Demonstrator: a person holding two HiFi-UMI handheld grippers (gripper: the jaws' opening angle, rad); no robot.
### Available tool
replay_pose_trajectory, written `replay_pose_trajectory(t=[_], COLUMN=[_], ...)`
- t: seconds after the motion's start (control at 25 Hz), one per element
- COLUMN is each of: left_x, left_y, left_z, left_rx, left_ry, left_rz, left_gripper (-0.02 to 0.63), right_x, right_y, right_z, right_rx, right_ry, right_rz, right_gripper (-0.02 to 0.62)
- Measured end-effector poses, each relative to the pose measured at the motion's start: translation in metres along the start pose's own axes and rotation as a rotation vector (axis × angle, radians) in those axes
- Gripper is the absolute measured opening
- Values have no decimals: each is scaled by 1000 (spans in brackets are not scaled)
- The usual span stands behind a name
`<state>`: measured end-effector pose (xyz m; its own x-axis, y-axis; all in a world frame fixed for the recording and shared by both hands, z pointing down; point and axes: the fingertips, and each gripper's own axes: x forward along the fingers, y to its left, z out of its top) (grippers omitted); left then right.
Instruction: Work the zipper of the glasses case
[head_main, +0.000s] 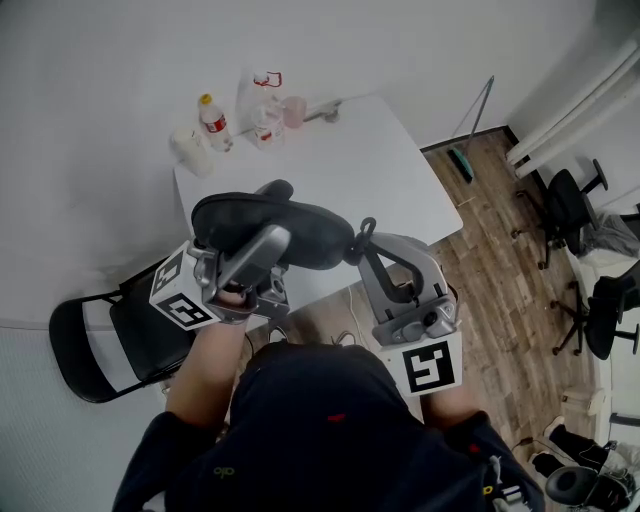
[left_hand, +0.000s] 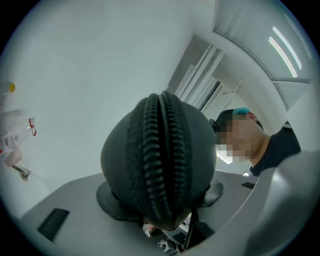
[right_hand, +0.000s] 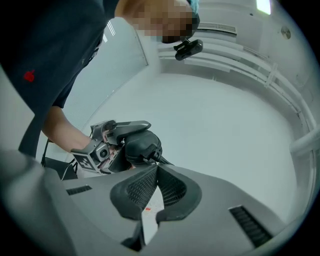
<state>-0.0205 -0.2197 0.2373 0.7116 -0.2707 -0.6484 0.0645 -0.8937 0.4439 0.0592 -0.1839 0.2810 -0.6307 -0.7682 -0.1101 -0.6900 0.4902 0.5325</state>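
In the head view the dark grey oval glasses case (head_main: 270, 222) is held in the air above the table's near edge. My left gripper (head_main: 262, 262) is shut on its left part from below. In the left gripper view the case (left_hand: 160, 150) fills the middle between the pads (left_hand: 107, 200), and its zipper (left_hand: 161, 165) runs straight up toward the top. My right gripper (head_main: 357, 243) meets the case's right end. Its jaws (right_hand: 156, 167) are shut on the thin black zipper pull (right_hand: 152, 161) that comes off the case (right_hand: 142, 146).
The white table (head_main: 360, 180) carries a bottle (head_main: 213, 122) and clear plastic items (head_main: 265, 110) at its far edge. A black folding chair (head_main: 90, 345) stands at the left. Office chairs (head_main: 565, 210) stand on the wooden floor (head_main: 500, 260) at the right.
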Motion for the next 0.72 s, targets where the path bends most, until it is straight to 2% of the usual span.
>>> replay_pose_trajectory(t=[0.2, 0.32, 0.48, 0.6, 0.72], left_x=[-3, -3, -2, -5, -7], left_y=[-9, -10, -12, -13, -18], left_z=[2, 1, -10, -16, -43], left_rx=[29, 50, 99, 124, 170], left_ry=[29, 60, 178, 240, 394], left_rz=[-79, -90, -92, -90, -113], left_gripper=[258, 258, 258, 258, 258], right_x=[3, 5, 3, 3, 2], right_y=[-1, 1, 6, 12, 15], right_z=[11, 12, 5, 0, -1], right_rx=[-5, -36, -137, -144, -138], right_ry=[-39, -37, -7, 12, 16], right_rz=[5, 14, 51, 100, 138], right_gripper=[18, 18, 18, 20, 18])
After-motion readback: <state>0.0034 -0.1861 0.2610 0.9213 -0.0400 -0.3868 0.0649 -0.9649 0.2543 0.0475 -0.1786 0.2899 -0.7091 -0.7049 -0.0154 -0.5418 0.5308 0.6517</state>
